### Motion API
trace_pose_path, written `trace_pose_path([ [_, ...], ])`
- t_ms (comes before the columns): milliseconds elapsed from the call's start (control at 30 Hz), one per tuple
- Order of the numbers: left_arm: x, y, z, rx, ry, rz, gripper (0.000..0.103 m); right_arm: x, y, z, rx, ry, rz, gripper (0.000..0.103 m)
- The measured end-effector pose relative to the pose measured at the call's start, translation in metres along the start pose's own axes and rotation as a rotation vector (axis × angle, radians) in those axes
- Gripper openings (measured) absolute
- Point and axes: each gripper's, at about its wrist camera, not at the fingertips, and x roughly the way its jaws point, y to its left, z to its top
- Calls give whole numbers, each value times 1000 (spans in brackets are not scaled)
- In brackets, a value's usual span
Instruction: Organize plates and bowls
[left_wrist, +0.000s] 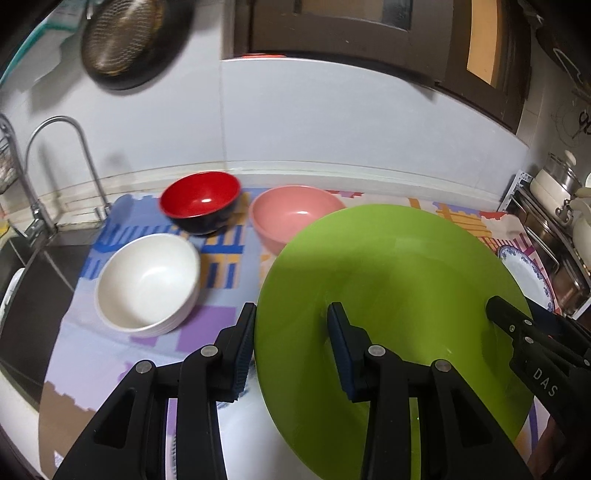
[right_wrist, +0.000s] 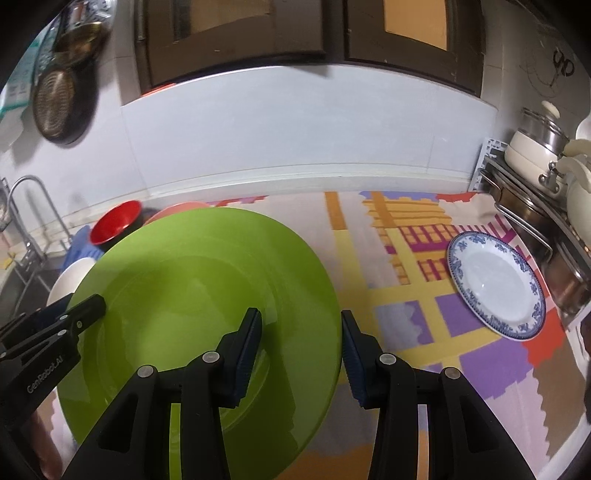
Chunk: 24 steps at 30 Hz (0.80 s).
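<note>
A large green plate (left_wrist: 391, 295) is lifted between both grippers; it also shows in the right wrist view (right_wrist: 192, 295). My left gripper (left_wrist: 291, 354) straddles its left rim with jaws wide apart. My right gripper (right_wrist: 301, 354) straddles its right rim, jaws wide apart too. Whether either one clamps the rim is unclear. A red bowl (left_wrist: 201, 201), a pink bowl (left_wrist: 291, 218) and a white bowl (left_wrist: 147, 280) stand on the patterned mat (left_wrist: 221, 258). A blue-rimmed white plate (right_wrist: 495, 284) lies on the mat at the right.
A sink (left_wrist: 33, 266) with a tap (left_wrist: 62, 162) is at the left. Pots on a metal rack (right_wrist: 546, 192) stand at the right. A pan (left_wrist: 122, 37) hangs on the wall behind. A white plate edge shows under the green plate (left_wrist: 243, 435).
</note>
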Motion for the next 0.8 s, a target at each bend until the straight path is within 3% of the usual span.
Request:
trace_pose_path([
  [300,-30,45,-27,-8,12,9,38,-28,44,-23,-27,5,14,43],
  [800,-27,86,-64,6,104,-11,38,-36,93,-68,-36,84,-6,43],
])
